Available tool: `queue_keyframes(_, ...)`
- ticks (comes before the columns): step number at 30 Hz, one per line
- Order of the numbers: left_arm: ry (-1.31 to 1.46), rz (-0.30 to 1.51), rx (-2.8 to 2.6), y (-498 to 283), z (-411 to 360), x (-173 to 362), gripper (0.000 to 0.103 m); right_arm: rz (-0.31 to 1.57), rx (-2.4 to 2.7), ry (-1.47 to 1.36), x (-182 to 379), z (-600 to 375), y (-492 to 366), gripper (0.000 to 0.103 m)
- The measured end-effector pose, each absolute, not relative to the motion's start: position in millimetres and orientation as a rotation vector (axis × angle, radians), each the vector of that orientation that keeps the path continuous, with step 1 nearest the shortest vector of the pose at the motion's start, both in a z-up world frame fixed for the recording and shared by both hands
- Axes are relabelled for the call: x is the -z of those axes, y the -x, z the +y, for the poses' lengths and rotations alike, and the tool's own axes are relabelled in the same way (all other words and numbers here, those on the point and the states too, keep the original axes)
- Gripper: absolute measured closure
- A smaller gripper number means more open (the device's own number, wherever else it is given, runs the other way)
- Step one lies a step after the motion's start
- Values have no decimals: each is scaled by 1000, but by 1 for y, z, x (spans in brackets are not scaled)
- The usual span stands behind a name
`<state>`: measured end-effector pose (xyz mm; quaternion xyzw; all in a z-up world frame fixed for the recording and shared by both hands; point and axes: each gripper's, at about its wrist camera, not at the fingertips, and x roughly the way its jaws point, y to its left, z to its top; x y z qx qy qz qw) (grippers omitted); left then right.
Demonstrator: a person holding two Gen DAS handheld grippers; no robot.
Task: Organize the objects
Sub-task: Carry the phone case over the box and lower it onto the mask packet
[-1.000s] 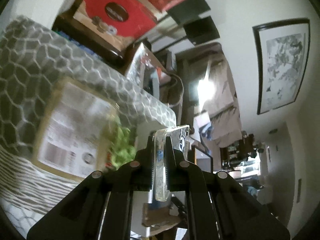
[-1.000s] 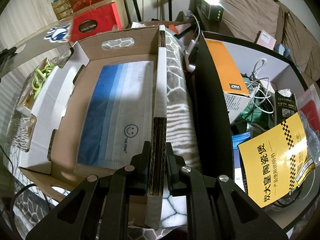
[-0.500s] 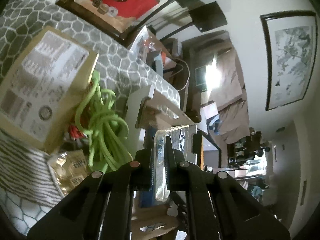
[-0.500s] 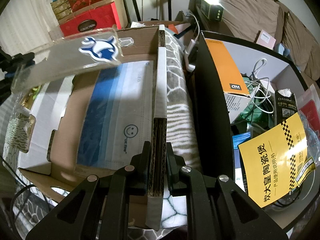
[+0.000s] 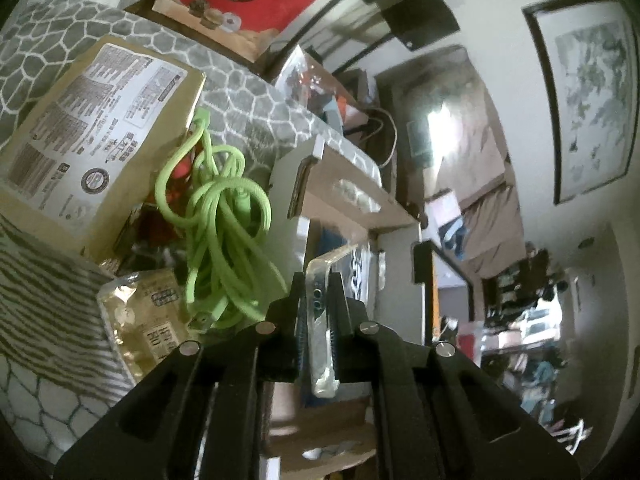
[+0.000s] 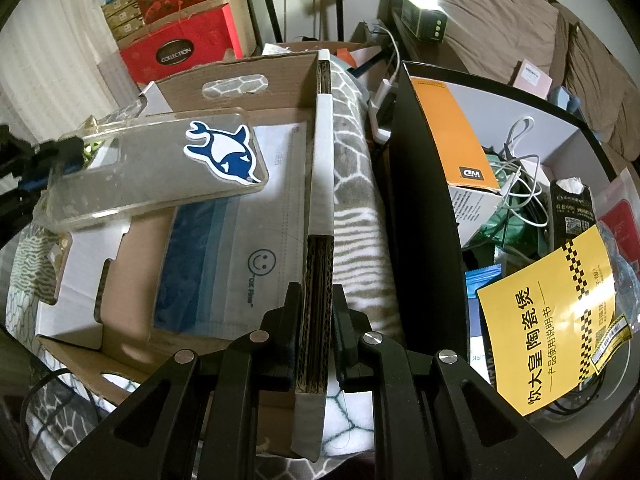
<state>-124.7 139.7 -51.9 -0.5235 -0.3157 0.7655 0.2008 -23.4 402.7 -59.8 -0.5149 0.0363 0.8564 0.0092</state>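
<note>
So the clear soft-plastic phone case with the blue-and-white whale sticker is hanging in the air over the open brown cardboard box, pinched by one edge in the left hand-held gripper. It isn't resting on anything yet, so I'd say the drop-off is the step in hand, not done. The right hand-held gripper is clamped tight on the box's near corrugated wall, probably holding the box steady.

What's already in the box: a flat pack of blue face masks with a smiley print, and that's about it as far as I can see. Still loose outside, on the grey-and-white honeycomb-pattern blanket: a tangled lime-green cord, a tan cardboard box with a printed label and a shiny gold foil packet. So plenty left, I reckon.

To the right sits a black-walled bin crammed with cables, an orange-and-white carton and a yellow leaflet (already a mess). Red gift boxes are stacked at the back, a framed picture hangs on the wall, and a brown sofa is behind the bin.
</note>
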Motion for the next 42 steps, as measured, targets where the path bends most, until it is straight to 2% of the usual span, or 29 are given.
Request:
queue_keyframes(3,1463,-767,-2149,121,140,46,75,114,-2675,1609,60,403,23,90)
queue_keyframes(6,1433,-627,-2190,116,139,33,69,113,-2675,1608,60,402,23,90)
queue_keyframes(14,1376,-170,-2220,119,167,3,68,102,-2672,1613,61,403,23,90)
queue_keyframes(18,1347,115,-2200,124,199,-8,68,98,-2670,1619,61,403,21,90)
queue_keyframes(24,1330,392,-2120,134,231,-4,68,93,-2668,1624,62,402,21,90)
queue_keyframes(32,1372,674,-1949,138,266,19,68,90,-2663,1633,63,399,23,89)
queue_keyframes(35,1378,734,-1924,139,273,25,71,94,-2664,1634,62,397,23,89)
queue_keyframes(37,1376,774,-1906,138,277,29,82,93,-2663,1635,62,397,22,89)
queue_keyframes(42,1394,778,-1911,139,280,29,98,94,-2663,1634,62,397,22,89)
